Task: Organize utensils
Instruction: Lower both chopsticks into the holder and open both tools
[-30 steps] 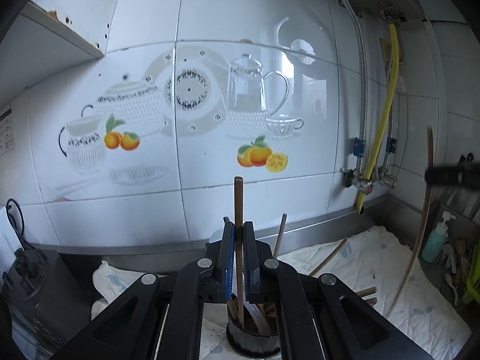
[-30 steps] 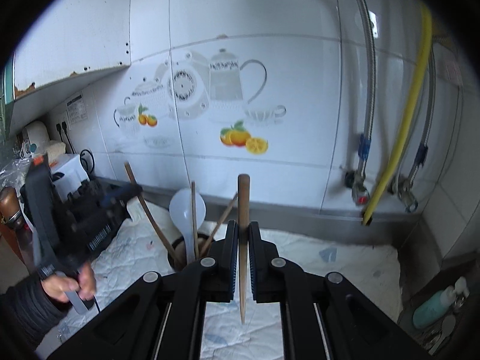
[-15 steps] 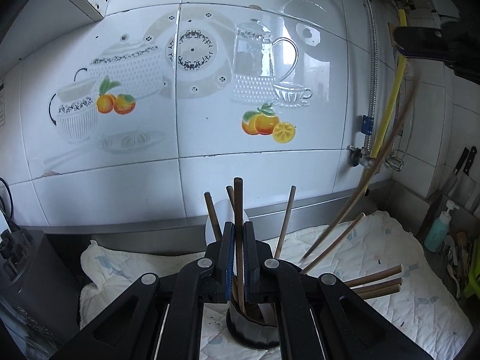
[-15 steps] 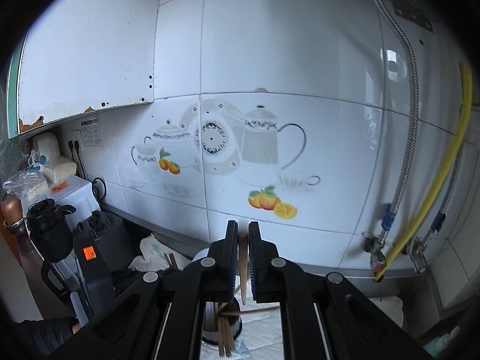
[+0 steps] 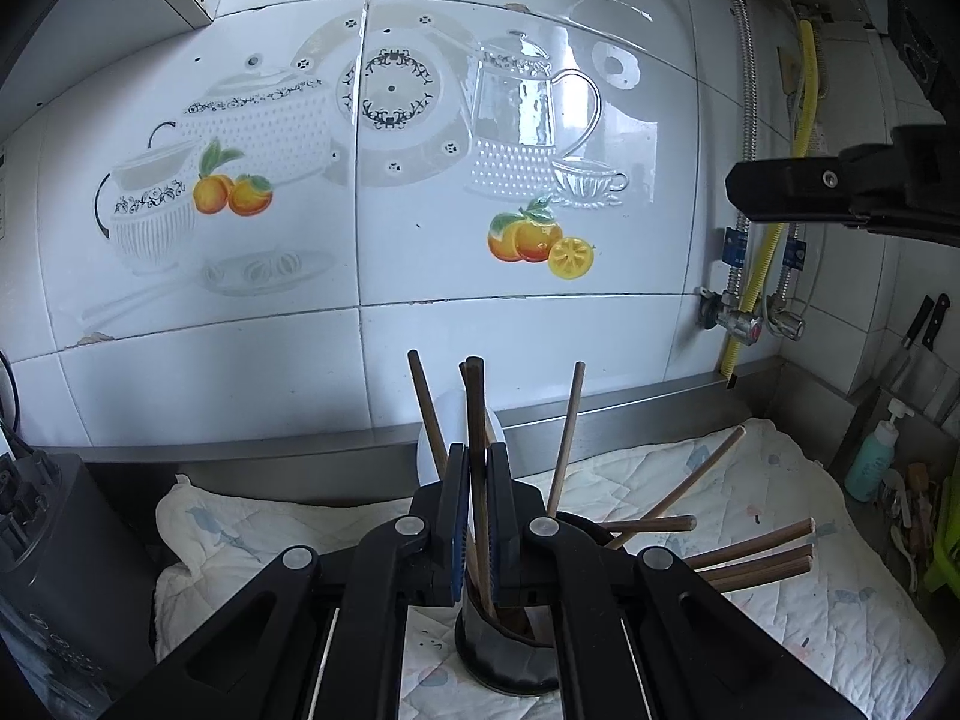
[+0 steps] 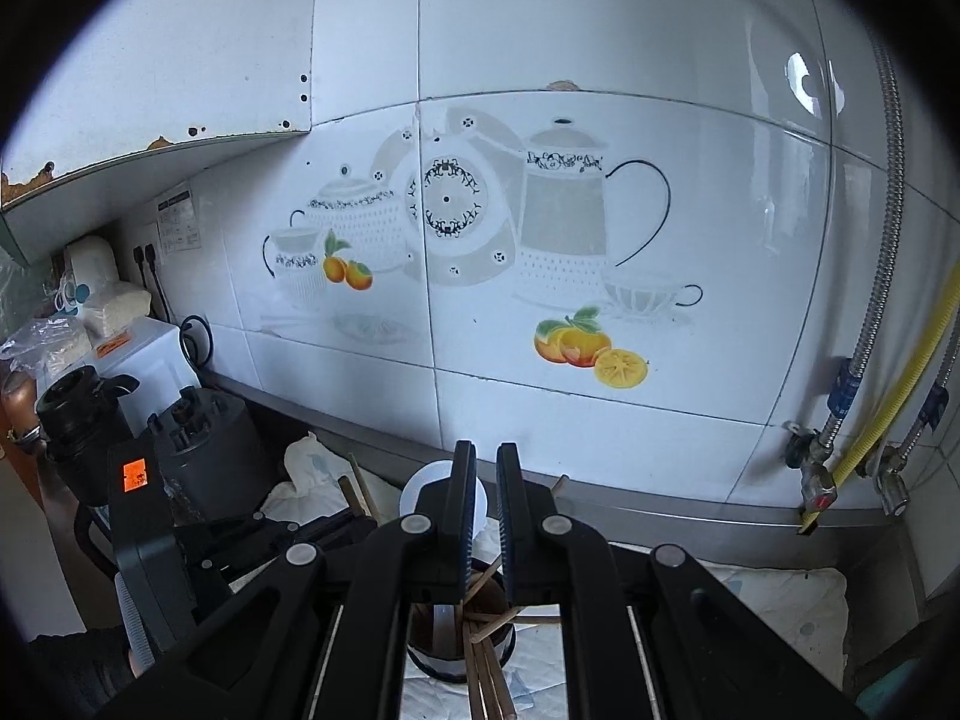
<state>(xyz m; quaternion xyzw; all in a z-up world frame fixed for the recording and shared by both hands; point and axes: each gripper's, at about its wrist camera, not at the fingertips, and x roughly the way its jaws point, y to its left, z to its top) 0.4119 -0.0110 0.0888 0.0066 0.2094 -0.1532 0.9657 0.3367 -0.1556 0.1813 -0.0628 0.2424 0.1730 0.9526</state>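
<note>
Left gripper (image 5: 478, 483) clamped on one dark wooden stick (image 5: 474, 414), its lower end inside black holder (image 5: 504, 654). Right gripper (image 6: 486, 504) narrow gap, nothing between, above holder. About eight more sticks in holder; one white spoon (image 5: 447, 426).

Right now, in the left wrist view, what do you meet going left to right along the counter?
Black appliance → left gripper shut on a chopstick over the holder → loose chopsticks → soap bottle → knives.

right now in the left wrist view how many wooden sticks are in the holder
9 wooden sticks in the holder: four upright, one in the left gripper; one leaning right; one jutting right; three fanned low right. More may hide behind the gripper.
</note>
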